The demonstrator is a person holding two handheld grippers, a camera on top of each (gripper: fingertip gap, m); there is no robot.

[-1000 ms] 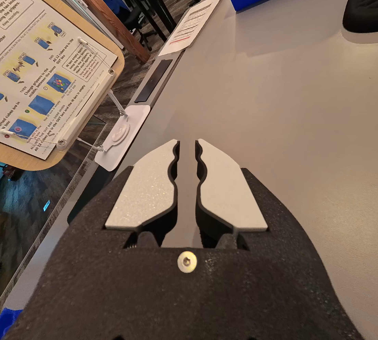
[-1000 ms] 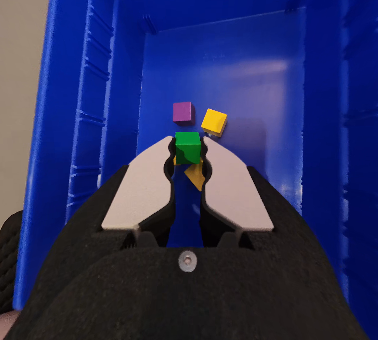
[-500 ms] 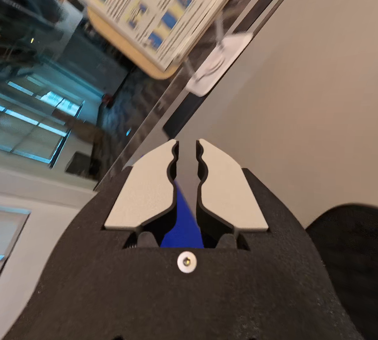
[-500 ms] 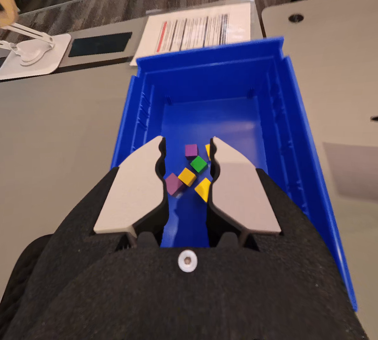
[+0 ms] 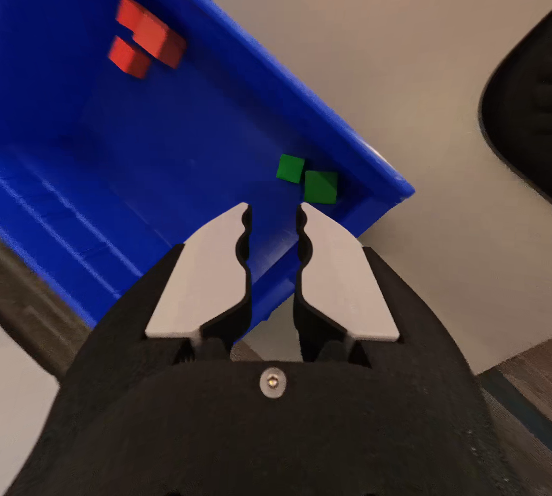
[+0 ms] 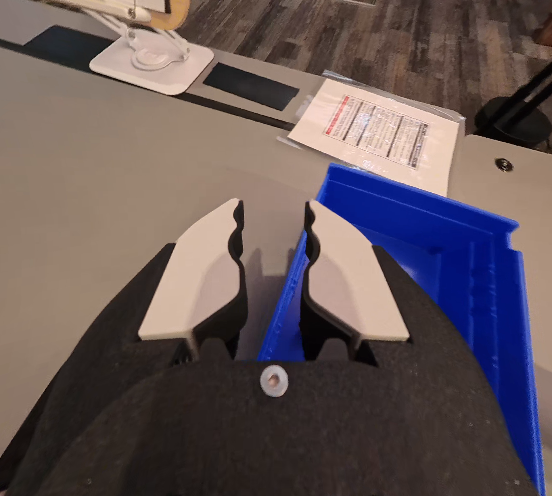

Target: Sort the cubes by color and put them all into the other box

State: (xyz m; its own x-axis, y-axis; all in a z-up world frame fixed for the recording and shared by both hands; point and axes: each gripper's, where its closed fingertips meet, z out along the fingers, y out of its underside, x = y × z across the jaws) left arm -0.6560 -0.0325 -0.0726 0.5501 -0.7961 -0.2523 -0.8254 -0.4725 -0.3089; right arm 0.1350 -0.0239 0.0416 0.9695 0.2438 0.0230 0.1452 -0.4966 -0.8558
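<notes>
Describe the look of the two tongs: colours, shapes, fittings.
The left tongs and right tongs look alike: a black, grainy, rounded body, two flat pale grey fingers with wavy black inner edges tapering forward, and one silver screw centred behind them. No cables or sleeves show.

We see the left view's blue box point(image 5: 185, 135) cut off at the top and left edges, and its 3 red cubes point(image 5: 146, 36) smeared by blur. In the right view, our gripper hides the near floor of the other blue box point(image 6: 466, 281).
</notes>
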